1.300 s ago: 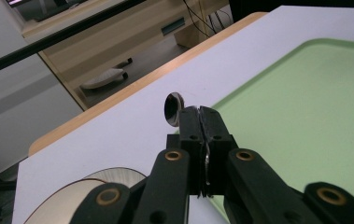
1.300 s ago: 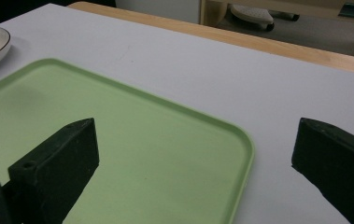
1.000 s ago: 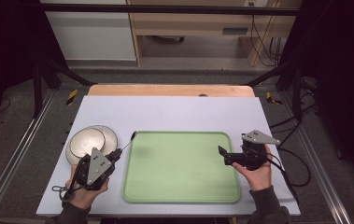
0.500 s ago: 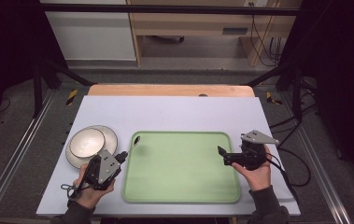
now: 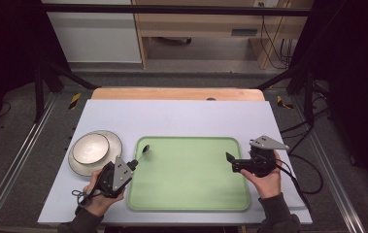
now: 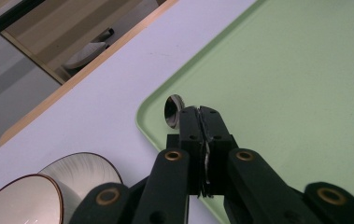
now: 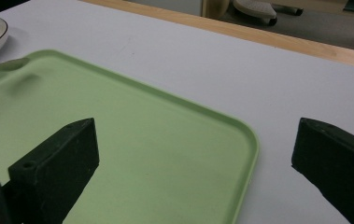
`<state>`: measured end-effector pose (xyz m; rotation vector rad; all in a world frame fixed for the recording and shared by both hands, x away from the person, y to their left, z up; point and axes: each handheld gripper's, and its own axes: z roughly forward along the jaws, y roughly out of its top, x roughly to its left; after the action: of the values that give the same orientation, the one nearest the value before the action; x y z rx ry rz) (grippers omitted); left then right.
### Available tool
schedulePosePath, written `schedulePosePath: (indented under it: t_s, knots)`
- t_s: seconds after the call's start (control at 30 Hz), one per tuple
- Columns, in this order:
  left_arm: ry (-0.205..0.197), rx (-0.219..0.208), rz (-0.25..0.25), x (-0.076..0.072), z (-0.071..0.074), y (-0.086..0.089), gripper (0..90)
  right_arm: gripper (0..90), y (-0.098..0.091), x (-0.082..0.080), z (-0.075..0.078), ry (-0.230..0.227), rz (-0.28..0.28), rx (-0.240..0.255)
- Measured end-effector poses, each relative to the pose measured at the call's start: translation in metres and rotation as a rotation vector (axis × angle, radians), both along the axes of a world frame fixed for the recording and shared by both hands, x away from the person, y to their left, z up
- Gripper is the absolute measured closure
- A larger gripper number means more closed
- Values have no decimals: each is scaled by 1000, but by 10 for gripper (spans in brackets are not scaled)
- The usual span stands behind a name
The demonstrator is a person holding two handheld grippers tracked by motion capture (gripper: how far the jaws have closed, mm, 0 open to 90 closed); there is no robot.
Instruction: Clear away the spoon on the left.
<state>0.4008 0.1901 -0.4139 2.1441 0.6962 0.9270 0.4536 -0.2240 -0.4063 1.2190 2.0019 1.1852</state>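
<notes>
I can read no brand or writing on anything here; my left gripper (image 5: 134,164) sits at the tray's left edge with its jaws pressed narrow on a spoon (image 5: 145,149), whose handle is hidden between the pads in the left gripper view, so I see just the shiny bowl of it poking out past the tips over the tray's far left corner; the green tray (image 5: 191,194) lies in the middle of the white table (image 5: 181,116) and carries nothing on its flat; a white bowl (image 5: 90,148) with a dark rim sits inside a white plate (image 5: 111,141) just off the tray's left edge, near the table's left edge, and I cannot make out anything inside the bowl; in the left gripper view both dishes are cut off at the bottom left corner; my right gripper (image 5: 230,161) hovers over the tray's right edge with jaws spread wide and nothing between them; in the right gripper view the spoon tip shows blurred at the tray's far corner
</notes>
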Motion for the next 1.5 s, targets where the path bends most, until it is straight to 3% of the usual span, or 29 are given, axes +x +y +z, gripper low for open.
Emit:
schedulePosePath:
  t_s: [1.03,1.5]
  knots:
    - [-23,155,-42,-4,-8,-22,884,11,0,0,0,2,2,0]
    - [-23,222,-87,-7,-12,-29,858,11,0,0,0,3,3,1]
